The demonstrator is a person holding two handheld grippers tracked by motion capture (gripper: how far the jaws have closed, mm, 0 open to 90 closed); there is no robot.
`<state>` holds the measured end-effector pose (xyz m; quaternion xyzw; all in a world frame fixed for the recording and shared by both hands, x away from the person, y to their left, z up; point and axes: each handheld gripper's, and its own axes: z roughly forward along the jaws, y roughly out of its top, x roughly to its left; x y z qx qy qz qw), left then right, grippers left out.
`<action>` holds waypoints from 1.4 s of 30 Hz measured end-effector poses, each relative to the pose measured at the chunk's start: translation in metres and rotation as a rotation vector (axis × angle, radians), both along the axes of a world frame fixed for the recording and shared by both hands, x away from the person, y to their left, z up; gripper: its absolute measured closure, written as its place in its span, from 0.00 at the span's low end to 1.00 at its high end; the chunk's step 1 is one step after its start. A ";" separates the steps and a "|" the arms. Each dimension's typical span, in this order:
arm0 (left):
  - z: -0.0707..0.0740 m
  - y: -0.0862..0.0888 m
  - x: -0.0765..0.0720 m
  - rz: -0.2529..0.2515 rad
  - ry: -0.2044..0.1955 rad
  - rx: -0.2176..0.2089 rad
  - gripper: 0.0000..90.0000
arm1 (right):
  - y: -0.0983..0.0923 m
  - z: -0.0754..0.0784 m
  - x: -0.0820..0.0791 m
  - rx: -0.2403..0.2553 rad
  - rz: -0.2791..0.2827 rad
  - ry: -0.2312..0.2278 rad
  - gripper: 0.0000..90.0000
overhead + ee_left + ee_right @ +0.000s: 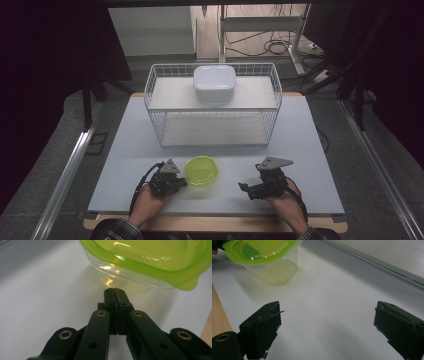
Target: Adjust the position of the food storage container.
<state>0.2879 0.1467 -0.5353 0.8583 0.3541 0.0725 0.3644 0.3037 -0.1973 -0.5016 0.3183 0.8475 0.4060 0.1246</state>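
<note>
The left tool (114, 290), jaws pressed together and empty, sits just beside the green-lidded container (150, 262) on the desk (300, 150); the right tool (327, 325) stands wide.

Container (150, 262) cut by the left gripper view's top edge, its lid (259, 250) clipped in the right gripper view, far cables (272, 47) too small to trace.

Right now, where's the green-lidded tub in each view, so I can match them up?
High view: tub at bottom centre, beside the left gripper.
Left gripper view: tub at the top right, just past the shut jaw tips.
Right gripper view: tub at the top left, well beyond the open jaws.
Shared landmark: the white tabletop under the tub.
</note>
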 end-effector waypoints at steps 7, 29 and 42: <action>0.002 -0.014 0.000 -0.028 -0.016 0.013 0.99 | 0.000 0.000 0.000 -0.001 0.005 0.001 0.09; 0.028 0.018 -0.039 0.044 -0.176 0.011 0.24 | 0.000 0.001 -0.001 0.015 0.011 0.006 0.09; 0.022 0.032 -0.045 0.078 -0.199 -0.087 0.06 | -0.002 0.001 0.000 0.064 0.000 0.023 0.05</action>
